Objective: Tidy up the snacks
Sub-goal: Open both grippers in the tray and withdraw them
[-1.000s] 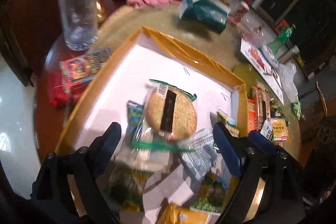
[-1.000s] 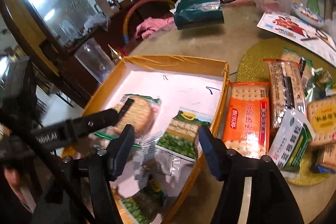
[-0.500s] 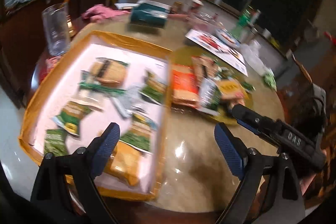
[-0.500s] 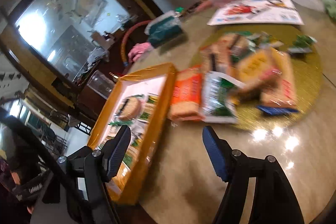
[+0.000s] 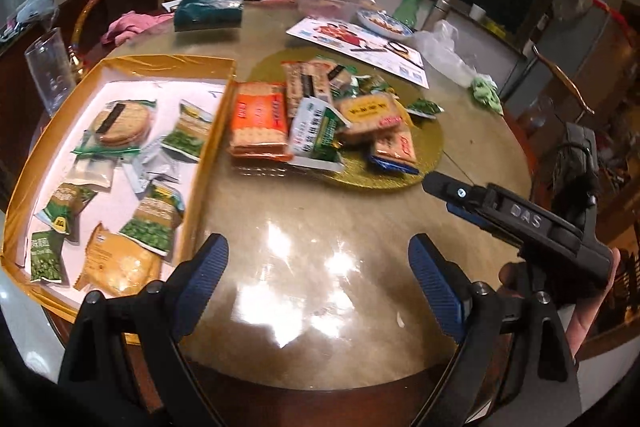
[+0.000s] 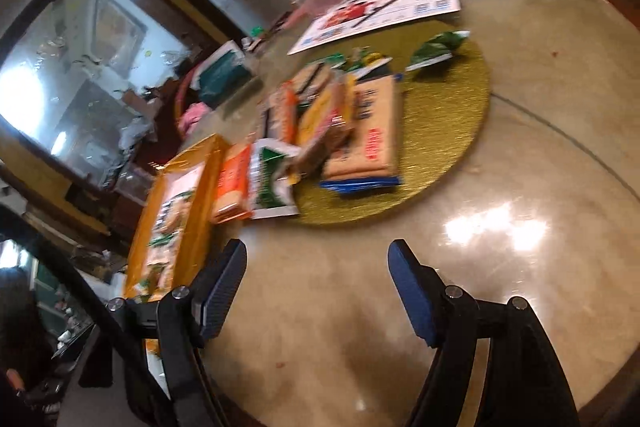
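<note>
We are partway through. Many small packs are lying in the yellow tray at the left. A pile of snacks is waiting on the gold mat in the middle. Our left gripper is open and empty. Our right gripper is opening, with nothing between its jaws.

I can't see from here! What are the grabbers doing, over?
Left gripper open, empty. Right gripper opening, empty. Snack pile waits on gold mat beside tray. Nothing in the way.

Both wrist views look down over the table, sharing its snacks.
</note>
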### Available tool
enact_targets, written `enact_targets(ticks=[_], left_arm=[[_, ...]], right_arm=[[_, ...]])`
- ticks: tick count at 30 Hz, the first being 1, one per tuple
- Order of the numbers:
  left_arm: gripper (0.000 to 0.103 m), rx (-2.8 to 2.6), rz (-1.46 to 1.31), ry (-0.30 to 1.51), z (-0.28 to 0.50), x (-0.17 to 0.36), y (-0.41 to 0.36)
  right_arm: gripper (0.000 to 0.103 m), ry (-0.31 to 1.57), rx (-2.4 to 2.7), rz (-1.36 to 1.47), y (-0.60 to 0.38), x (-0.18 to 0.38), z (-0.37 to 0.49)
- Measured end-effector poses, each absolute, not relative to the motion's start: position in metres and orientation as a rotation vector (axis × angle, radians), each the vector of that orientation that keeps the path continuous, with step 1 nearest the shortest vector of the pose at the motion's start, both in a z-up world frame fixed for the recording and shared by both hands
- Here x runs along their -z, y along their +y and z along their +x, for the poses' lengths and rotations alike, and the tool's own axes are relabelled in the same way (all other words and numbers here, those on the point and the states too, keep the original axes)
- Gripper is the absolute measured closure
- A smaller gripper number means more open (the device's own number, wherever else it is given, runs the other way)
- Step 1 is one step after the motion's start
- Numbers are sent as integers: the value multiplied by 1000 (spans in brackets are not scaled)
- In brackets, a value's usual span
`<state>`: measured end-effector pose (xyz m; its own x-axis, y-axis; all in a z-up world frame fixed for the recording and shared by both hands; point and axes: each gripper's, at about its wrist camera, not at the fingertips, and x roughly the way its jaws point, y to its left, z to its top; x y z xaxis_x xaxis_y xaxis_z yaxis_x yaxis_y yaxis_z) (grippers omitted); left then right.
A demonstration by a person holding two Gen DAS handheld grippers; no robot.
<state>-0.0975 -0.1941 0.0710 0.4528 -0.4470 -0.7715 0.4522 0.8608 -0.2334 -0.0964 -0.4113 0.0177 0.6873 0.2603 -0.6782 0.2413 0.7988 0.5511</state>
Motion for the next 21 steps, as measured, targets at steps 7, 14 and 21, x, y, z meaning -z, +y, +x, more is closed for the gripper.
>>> enact_targets(ticks=[7, 14, 21], left_arm=[[12, 561, 26, 970, -104, -65, -208], [12, 582, 28, 988, -107, -62, -219], [12, 579, 28, 994, -108, -60, -215]], right_arm=[[30, 847, 20, 662, -433, -11, -106], [30, 852, 49, 664, -448, -10, -118], [30, 860, 66, 710, -456, -4, -119]])
